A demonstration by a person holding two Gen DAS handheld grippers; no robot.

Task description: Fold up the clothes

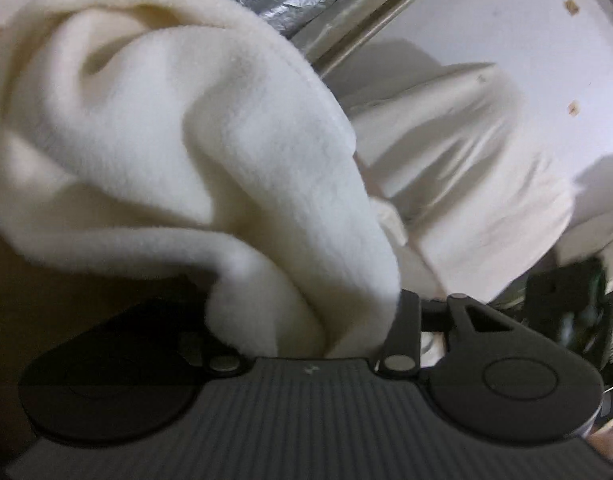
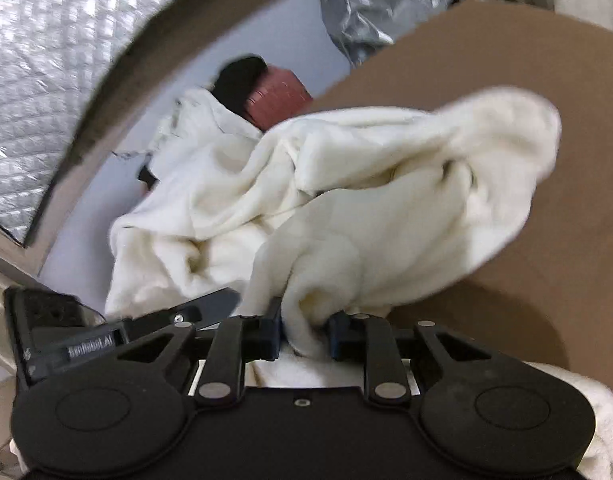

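Note:
A thick cream fleece garment (image 1: 178, 140) fills most of the left wrist view. It rises in a bunch from between the fingers of my left gripper (image 1: 306, 320), which is shut on it. The cloth hides the left finger, and only the right finger (image 1: 410, 312) shows. In the right wrist view the same garment (image 2: 386, 200) lies heaped over a brown board. A fold of it is pinched between the pads of my right gripper (image 2: 306, 330). The other gripper's black body (image 2: 106, 336) shows at lower left, beside the cloth.
A brown cardboard sheet (image 2: 526, 200) lies under the garment. A thinner white cloth (image 2: 194, 136) lies beyond on the white surface (image 1: 506, 20). Behind it sit a red-brown box (image 2: 278, 96) and something black (image 2: 242, 76). Silver bubble foil (image 2: 46, 80) and crumpled grey plastic (image 2: 366, 8) line the back.

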